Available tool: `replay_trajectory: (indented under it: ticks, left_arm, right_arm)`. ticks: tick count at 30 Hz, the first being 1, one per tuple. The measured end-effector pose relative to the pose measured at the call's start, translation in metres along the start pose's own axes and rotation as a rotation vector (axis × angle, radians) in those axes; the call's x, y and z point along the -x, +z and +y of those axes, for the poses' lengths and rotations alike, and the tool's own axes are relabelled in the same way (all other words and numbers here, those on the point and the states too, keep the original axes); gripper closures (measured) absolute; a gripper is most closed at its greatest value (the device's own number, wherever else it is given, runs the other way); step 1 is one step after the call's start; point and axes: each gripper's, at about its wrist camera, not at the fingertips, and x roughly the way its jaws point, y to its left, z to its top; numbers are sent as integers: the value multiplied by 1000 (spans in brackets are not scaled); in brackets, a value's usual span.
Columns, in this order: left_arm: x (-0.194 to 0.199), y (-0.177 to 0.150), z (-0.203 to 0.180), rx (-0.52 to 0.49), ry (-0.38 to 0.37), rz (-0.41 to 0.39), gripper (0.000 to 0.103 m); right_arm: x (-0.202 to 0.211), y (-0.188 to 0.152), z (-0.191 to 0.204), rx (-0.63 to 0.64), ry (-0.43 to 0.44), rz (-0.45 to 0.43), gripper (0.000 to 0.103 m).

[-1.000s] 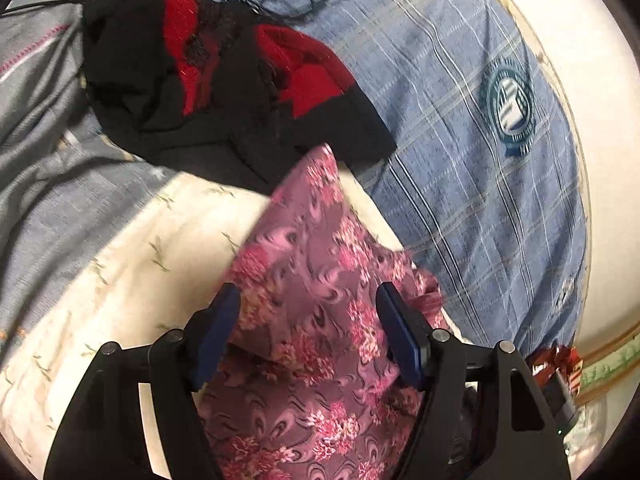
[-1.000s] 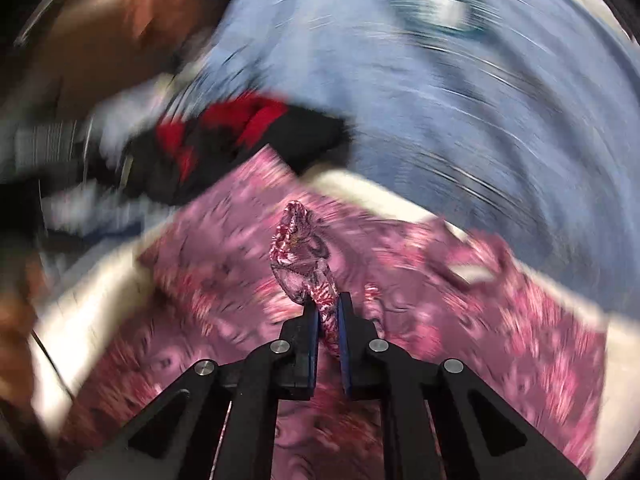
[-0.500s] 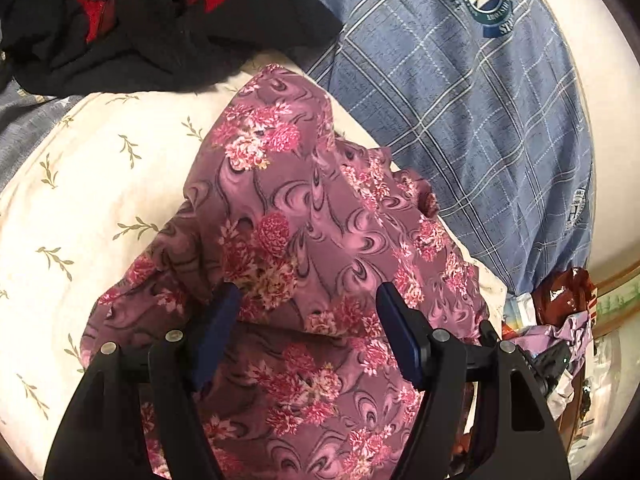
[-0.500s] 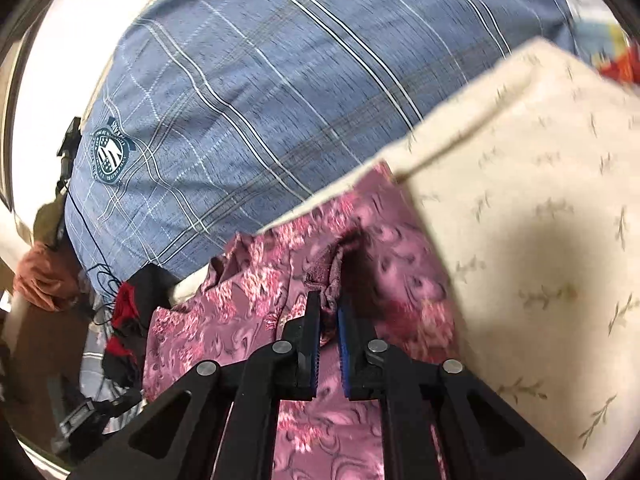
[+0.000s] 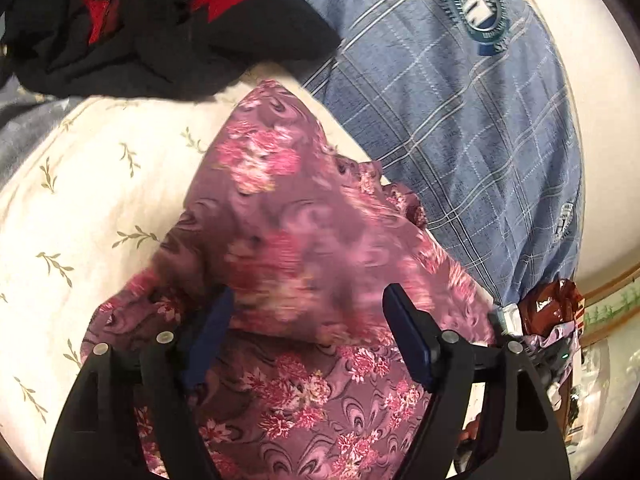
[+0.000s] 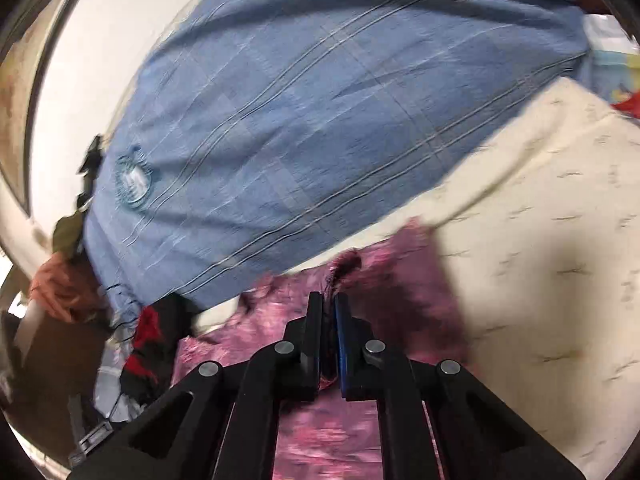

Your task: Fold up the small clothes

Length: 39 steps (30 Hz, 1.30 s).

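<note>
Floral garment (image 5: 304, 248): right gripper (image 6: 329, 312) fingers clamped on edge; left gripper (image 5: 308, 312) fingers spread wide above it.

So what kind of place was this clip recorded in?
Most likely a bedroom, with folding done on a bed. A cream pillow with a leaf print lies on a blue plaid bedsheet, and a black-and-red garment lies loose beside the mauve floral garment.
</note>
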Motion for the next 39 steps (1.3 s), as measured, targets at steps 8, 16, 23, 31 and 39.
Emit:
replay_trajectory:
  ticks: [8, 16, 23, 31, 39]
  left_arm:
    - [36, 4, -3, 51, -106, -26, 26]
    - [7, 47, 0, -69, 159, 0, 22]
    - [3, 55, 2, -93, 191, 16, 22]
    - [-31, 39, -11, -253, 369, 68, 23]
    - [-57, 22, -17, -354, 427, 78, 8]
  right_arm:
    - [1, -23, -58, -198, -6, 62, 93]
    - [-8, -16, -35, -128, 31, 60, 67]
    - [-15, -7, 12, 184, -54, 117, 103]
    - [-3, -12, -35, 81, -137, 120, 95]
    - [-23, -44, -13, 170, -52, 193, 80]
